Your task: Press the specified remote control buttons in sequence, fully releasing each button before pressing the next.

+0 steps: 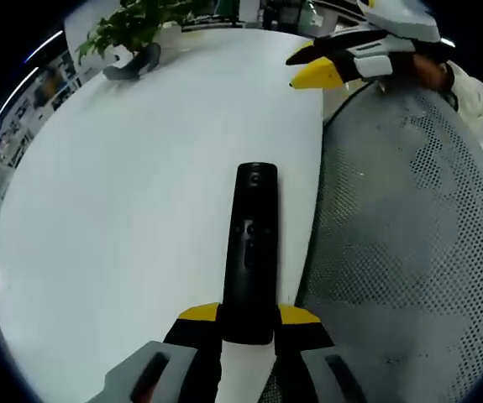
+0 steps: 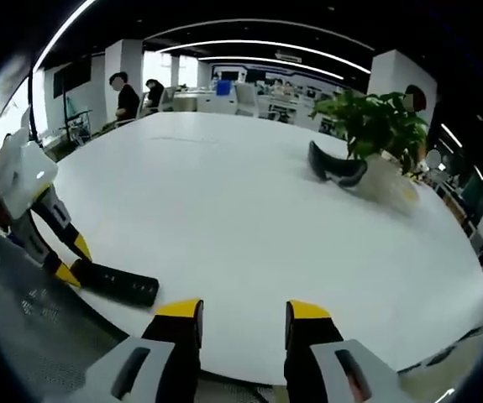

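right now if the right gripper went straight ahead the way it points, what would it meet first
Probably nothing soon: ahead of the open right gripper lies bare white table. The remote sits off to its left, the potted plant far right. Depth is unclear.

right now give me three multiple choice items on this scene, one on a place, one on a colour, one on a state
1. Where does the potted plant stand?
A. on the white table
B. on the mesh chair
C. on the floor

2. What colour is the remote?
A. white
B. black
C. red

3. How does the right gripper stand?
A. shut on the remote
B. shut on the plant
C. open, holding nothing

Answers: 1 A, the pot sits on the tabletop beside a dark curved object. 2 B, its body is black against the white top. 3 C, its yellow tips stand apart over bare table, while the left gripper clamps the remote's near end.
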{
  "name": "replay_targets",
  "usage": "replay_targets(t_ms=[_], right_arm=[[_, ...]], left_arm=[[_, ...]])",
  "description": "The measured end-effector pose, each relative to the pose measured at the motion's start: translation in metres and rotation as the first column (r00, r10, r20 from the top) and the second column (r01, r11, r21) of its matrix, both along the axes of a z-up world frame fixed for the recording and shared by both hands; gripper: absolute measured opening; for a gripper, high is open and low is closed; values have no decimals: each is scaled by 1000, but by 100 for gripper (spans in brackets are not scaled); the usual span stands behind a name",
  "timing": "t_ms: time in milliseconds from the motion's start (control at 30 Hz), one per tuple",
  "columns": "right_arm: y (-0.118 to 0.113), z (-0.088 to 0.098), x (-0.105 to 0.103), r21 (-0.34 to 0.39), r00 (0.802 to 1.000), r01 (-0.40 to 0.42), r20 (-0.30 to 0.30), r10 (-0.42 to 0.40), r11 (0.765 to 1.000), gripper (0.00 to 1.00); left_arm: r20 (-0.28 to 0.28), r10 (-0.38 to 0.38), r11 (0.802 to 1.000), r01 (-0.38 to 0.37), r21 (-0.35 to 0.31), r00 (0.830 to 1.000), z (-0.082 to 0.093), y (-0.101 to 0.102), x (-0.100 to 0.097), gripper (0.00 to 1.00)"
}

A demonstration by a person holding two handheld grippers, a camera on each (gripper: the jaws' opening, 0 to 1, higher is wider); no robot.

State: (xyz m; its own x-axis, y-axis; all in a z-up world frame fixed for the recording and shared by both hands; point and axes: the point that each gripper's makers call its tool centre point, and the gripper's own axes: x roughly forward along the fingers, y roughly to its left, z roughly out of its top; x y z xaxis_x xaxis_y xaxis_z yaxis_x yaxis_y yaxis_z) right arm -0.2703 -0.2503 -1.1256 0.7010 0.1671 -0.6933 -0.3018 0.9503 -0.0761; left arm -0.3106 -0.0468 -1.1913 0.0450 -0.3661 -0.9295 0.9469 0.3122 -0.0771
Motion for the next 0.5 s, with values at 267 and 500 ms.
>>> replay_targets(t_ms=[267,500], right_arm=[[15,3,-3,67,996,-20,-84,26,998,14],[66,24,11,156,981,-157,-90,172,975,0]], left_arm=[[70,-26,999,24,36,997,-3,-1,-4,22],[84,-12,1000,11,13,996,-2,0,-3,23]])
